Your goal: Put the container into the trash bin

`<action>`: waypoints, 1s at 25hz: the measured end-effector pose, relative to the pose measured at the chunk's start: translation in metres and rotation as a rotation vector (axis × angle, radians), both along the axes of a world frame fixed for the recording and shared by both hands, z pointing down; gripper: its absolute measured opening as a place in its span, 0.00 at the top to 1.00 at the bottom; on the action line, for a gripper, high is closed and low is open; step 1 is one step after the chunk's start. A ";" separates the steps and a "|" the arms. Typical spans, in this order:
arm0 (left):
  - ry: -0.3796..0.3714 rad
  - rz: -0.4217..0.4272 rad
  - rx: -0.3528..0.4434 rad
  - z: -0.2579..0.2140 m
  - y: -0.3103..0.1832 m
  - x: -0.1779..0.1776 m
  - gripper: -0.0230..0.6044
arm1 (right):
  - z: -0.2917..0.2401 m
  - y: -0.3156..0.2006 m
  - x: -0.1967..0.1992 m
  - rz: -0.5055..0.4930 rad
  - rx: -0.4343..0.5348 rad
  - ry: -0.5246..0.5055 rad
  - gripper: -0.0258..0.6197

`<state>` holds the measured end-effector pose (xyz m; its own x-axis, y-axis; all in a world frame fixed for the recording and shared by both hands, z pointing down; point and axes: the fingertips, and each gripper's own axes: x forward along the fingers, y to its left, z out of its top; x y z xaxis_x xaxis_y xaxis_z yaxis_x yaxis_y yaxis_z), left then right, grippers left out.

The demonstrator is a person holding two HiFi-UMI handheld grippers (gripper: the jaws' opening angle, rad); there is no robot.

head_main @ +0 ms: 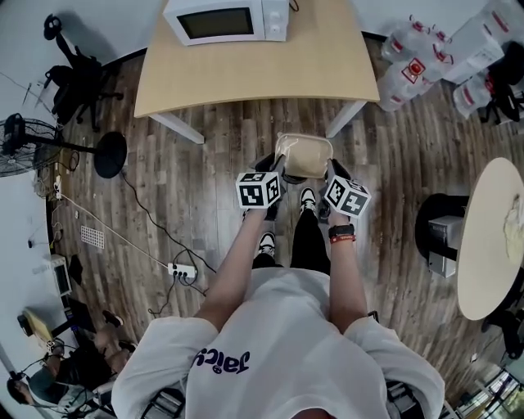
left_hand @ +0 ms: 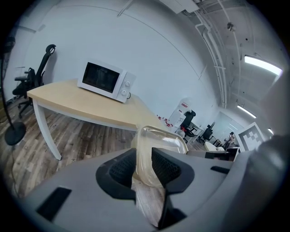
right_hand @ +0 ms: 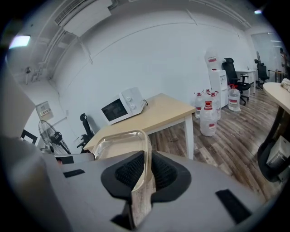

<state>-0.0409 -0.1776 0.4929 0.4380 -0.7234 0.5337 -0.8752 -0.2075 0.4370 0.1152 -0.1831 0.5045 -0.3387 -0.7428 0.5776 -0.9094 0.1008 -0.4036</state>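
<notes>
Head view: one container (head_main: 304, 154), two grips; left tool (left_hand: 144, 166) and right tool (right_hand: 146, 174) each clamped on rim.

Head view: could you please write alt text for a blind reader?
A person holds a clear container between the left gripper and right gripper, each shut on its rim, above a wood floor. A table with a microwave stands ahead.

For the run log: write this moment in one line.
left gripper: shut on container | right gripper: shut on container | container: off floor, near table
</notes>
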 end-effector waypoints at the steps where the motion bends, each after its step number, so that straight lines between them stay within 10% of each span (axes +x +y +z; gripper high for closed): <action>1: -0.003 0.001 -0.008 0.006 -0.004 0.000 0.79 | 0.006 -0.004 0.000 -0.001 -0.007 -0.003 0.89; 25: -0.050 0.040 -0.180 0.193 -0.066 0.009 0.79 | 0.200 -0.060 0.006 -0.064 -0.183 0.050 0.88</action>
<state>-0.0317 -0.2441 0.6857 0.4341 -0.5969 0.6747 -0.8894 -0.1650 0.4262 0.1208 -0.2429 0.7048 -0.3494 -0.6018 0.7181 -0.9229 0.0885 -0.3748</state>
